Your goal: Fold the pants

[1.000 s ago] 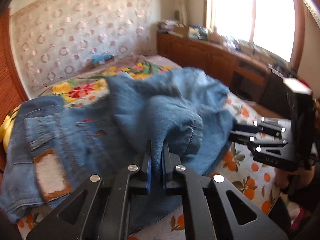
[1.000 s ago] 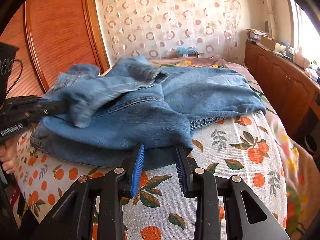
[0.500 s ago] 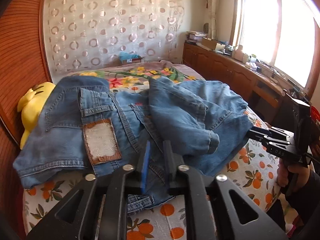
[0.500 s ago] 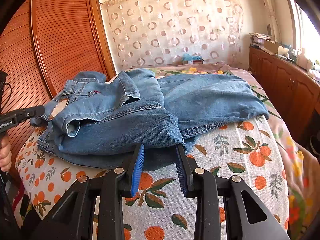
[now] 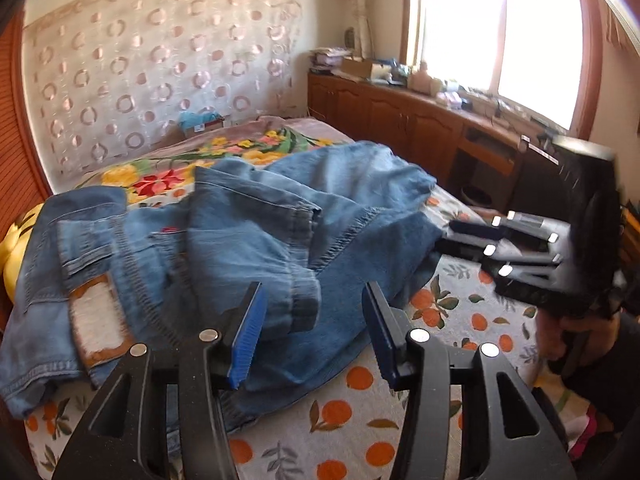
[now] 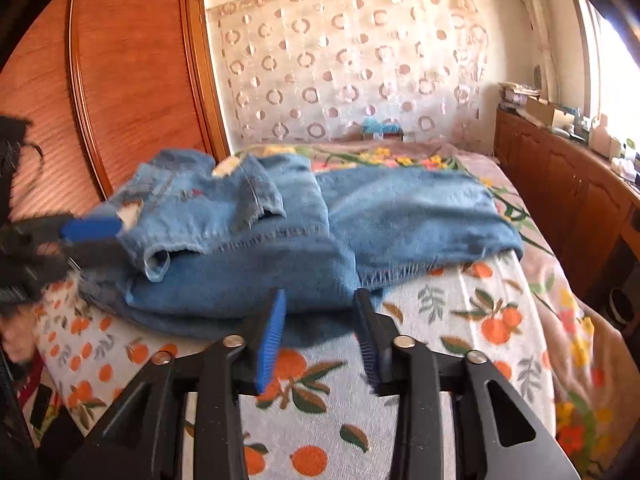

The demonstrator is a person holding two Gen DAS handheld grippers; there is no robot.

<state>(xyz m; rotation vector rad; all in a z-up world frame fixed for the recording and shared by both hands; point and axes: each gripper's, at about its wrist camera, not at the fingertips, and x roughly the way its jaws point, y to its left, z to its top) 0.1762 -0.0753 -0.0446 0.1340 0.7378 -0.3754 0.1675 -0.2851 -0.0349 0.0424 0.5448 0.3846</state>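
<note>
Left gripper (image 5: 312, 330) jaws, just opened, stood apart over the jeans (image 5: 256, 240)' loose hem; right gripper (image 6: 318, 338) likewise apart, empty; advisable: regrip hem squarely, flatten bunched leg.

Left gripper (image 5: 310, 330): jaws, clamped on a fold of the jeans (image 5: 248, 248) a second ago, have just been opening and now stand apart, the released trouser leg lying folded over the pile. Right gripper (image 6: 320, 336): jaws have just been opening slightly at the denim's near edge.

bare bedspread (image 6: 460, 332) before jeans (image 6: 248, 272), cabinets (image 6: 580, 200) blocking right side
</note>
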